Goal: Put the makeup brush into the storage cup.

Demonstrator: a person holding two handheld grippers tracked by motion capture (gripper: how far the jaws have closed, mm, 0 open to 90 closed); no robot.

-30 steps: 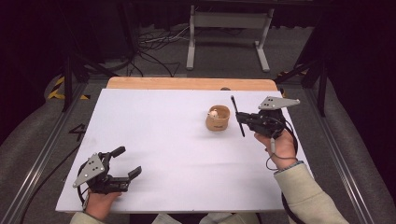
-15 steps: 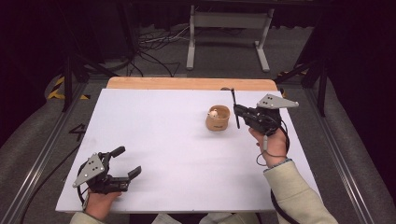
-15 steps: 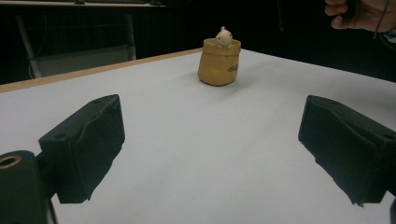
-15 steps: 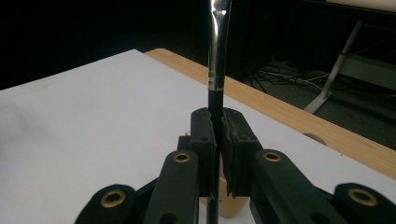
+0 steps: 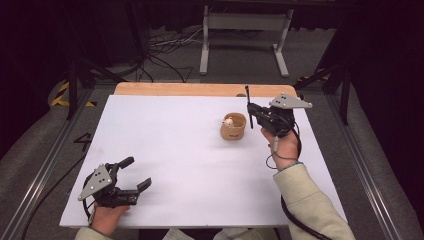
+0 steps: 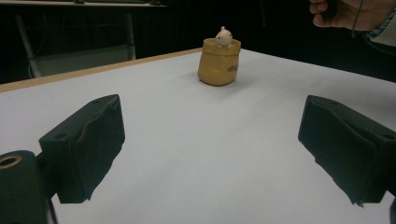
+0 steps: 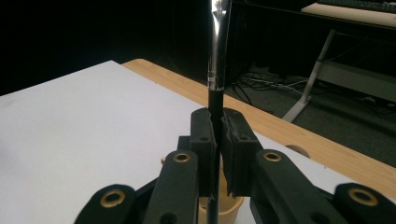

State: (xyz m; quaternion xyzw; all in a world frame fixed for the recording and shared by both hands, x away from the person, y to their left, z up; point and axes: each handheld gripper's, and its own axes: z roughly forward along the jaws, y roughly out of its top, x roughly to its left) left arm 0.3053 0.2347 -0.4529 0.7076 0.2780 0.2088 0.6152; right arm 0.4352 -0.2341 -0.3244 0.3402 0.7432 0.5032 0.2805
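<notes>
Both tools, left tool (image 5: 131, 175) and right tool (image 5: 256, 114), are black with grey three-cornered plates, brass-ringed pivot screws and trailing black cables; the sleeve (image 5: 306, 200) is cream.

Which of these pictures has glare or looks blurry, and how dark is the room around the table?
Right gripper view: glare streaks the slim black-and-silver pen; the wooden table edge behind is soft. Left gripper view: the near black jaws blur. High view: the white tabletop is evenly lit, the room dark.
</notes>
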